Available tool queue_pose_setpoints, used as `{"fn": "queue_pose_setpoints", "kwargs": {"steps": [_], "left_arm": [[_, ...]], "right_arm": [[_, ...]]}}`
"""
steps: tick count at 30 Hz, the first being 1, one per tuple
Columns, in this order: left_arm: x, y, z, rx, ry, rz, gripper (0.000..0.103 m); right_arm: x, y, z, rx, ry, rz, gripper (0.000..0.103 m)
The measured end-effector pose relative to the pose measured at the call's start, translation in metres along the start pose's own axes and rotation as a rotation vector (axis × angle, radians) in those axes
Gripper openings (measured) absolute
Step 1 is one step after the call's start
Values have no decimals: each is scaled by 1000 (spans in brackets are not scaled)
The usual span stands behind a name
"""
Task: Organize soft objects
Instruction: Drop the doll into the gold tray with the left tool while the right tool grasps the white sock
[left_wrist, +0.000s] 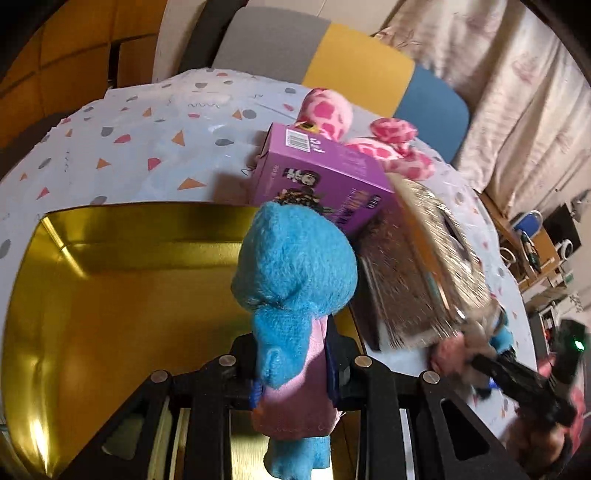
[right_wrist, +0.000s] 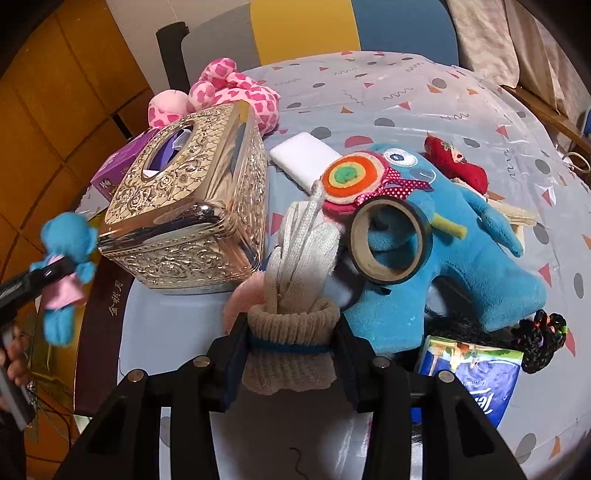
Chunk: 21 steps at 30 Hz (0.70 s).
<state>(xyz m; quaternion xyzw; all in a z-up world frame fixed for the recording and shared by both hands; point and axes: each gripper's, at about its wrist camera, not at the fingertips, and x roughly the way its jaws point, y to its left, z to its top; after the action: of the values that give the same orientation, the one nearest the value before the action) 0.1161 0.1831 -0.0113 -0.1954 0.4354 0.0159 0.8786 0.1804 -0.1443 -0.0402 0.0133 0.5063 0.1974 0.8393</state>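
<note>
Our left tool (left_wrist: 291, 373) pinches the small blue doll (left_wrist: 295, 273) over the gold tin (left_wrist: 110, 288); we should lower before releasing, while our right tool (right_wrist: 290, 341) grips the knitted glove (right_wrist: 295, 295)

brown box lid (right_wrist: 107, 295) reads "金祺月".

Glossy gold tin (left_wrist: 110, 280), fuzzy blue doll (left_wrist: 295, 266)
</note>
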Motion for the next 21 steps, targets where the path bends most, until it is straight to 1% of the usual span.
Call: {"fn": "queue_pose_setpoints", "kwargs": {"steps": [2, 3, 5, 7, 8, 9, 10, 13, 16, 21], "left_arm": [[15, -1, 9, -9, 9, 14, 29], [24, -1, 14, -17, 13, 27, 31], [39, -1, 23, -29, 31, 24, 37], [46, 1, 25, -42, 47, 52, 53], [48, 3, 25, -52, 57, 51, 57], [46, 4, 23, -56, 55, 38, 61], [43, 3, 21, -47, 42, 45, 62], [26, 2, 12, 8, -14, 104, 67], [7, 3, 0, 33, -50, 138, 69], [-24, -4, -25, 71, -101, 172, 71]], "right_arm": [[1, 0, 1, -3, 0, -1, 44], [2, 0, 1, -6, -1, -3, 44], [2, 2, 1, -17, -3, -10, 44], [3, 4, 1, -31, -4, -18, 44], [3, 5, 1, -38, -6, -22, 44], [3, 6, 0, -44, -7, -26, 44], [4, 7, 0, -50, -9, -31, 44], [4, 8, 0, -61, -14, -41, 43], [4, 8, 0, -64, -19, -46, 43], [3, 8, -2, -65, -31, -55, 41]]}}
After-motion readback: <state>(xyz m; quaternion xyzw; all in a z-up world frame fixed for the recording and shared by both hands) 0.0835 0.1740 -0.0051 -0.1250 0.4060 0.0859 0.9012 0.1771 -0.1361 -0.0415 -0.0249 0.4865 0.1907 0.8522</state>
